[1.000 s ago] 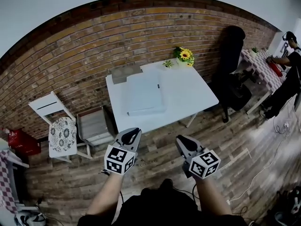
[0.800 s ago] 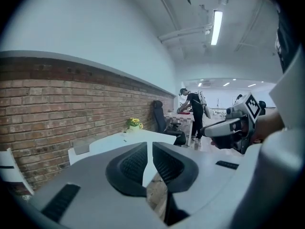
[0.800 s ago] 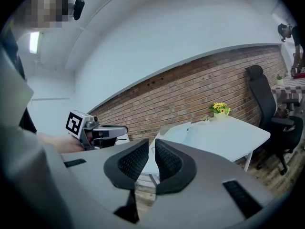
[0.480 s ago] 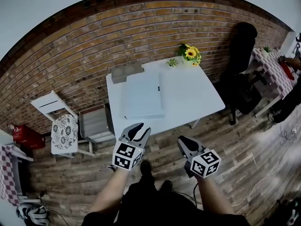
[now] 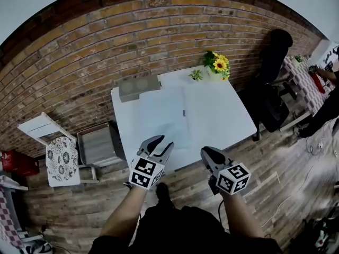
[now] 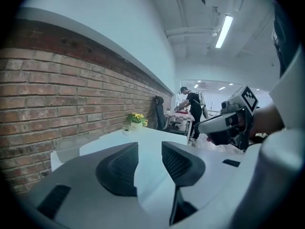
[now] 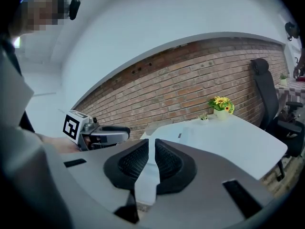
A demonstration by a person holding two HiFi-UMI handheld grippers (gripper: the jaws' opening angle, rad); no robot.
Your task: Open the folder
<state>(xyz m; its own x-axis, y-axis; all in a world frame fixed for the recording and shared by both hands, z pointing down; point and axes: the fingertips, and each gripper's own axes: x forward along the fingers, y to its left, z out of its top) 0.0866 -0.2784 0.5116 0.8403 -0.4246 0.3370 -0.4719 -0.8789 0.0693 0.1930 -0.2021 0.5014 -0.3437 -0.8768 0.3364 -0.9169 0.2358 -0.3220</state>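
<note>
A pale folder (image 5: 159, 118) lies flat and closed on the left half of the white table (image 5: 222, 110); in the right gripper view the folder (image 7: 190, 136) shows a small dark tab on its near edge. My left gripper (image 5: 159, 146) hovers at the table's front edge, just short of the folder. Its jaws are opening with nothing between them, as the left gripper view (image 6: 150, 147) confirms. My right gripper (image 5: 207, 153) hangs to its right, short of the table's front edge, and is shut on nothing, as the right gripper view (image 7: 151, 144) shows.
A grey box (image 5: 139, 87) sits at the table's back left corner and a pot of sunflowers (image 5: 218, 64) at the back right. A brick wall runs behind. A black office chair (image 5: 273, 52) stands right, a grey crate (image 5: 95, 144) and white chair (image 5: 50, 142) left.
Both grippers have moved forward to the table's front edge, and the table looks nearer. The left jaws have gone from shut to open. The right jaws look unchanged.
</note>
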